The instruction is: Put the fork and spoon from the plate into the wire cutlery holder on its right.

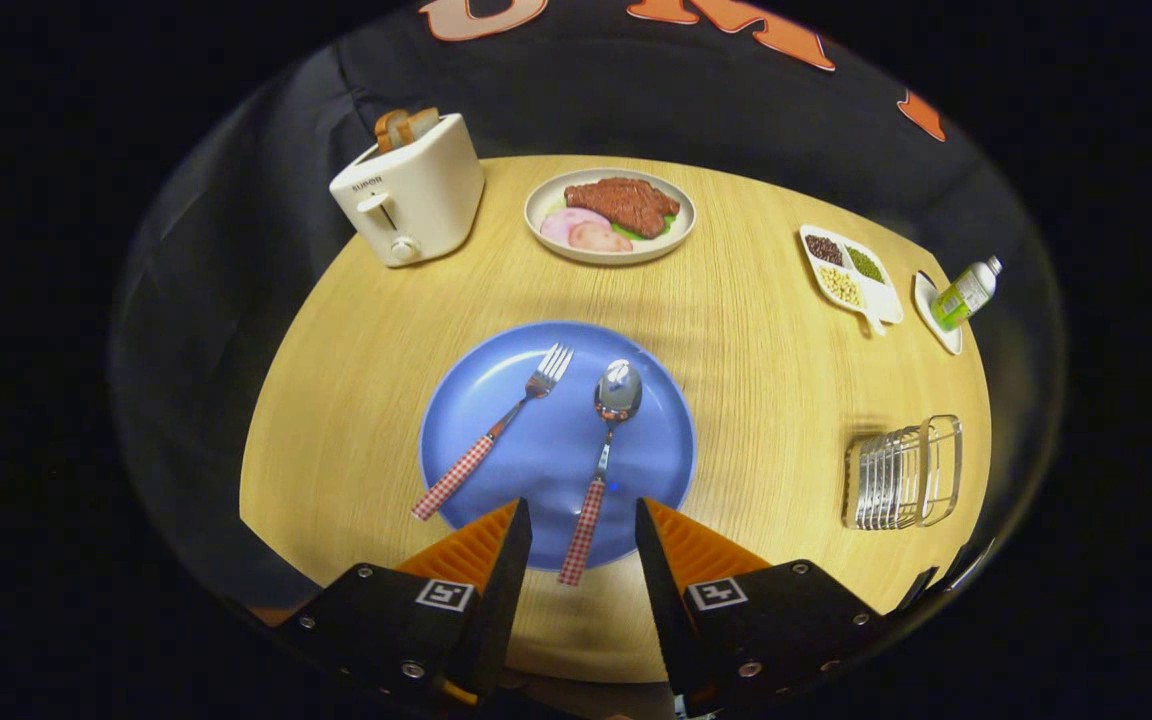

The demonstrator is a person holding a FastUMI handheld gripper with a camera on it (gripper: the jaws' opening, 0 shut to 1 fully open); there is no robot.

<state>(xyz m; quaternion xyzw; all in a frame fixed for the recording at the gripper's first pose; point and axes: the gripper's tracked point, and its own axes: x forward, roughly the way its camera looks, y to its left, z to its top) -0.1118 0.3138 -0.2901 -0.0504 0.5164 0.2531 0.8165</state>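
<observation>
Gripper view: the spoon (604,455) lies on the blue plate (466,400), bowl away from the fingers and its checked handle running back over the plate's near rim, so the handle's end sits between the two fingers of the gripper (583,540). The fingers stand apart with nothing pressed between them, and how high they hang above the handle cannot be told. The fork (496,432) lies to the spoon's left on the same plate, slanted, tines away, its checked handle crossing the near-left rim; the two do not touch. The wire holder (904,473) stands well off to the right on the round wooden table (356,330), with nothing in it that I can make out. Beyond the plate are a toaster (410,192) with bread, a dish of meat (610,214), a divided tray of beans (851,272) and a small bottle (966,292). By my reading the step in hand is the approach for the first pick, the spoon. The next move likely calls for lowering onto the handle, closing squarely across its narrow width, lifting clear of the rim, then carrying right to the holder.
</observation>
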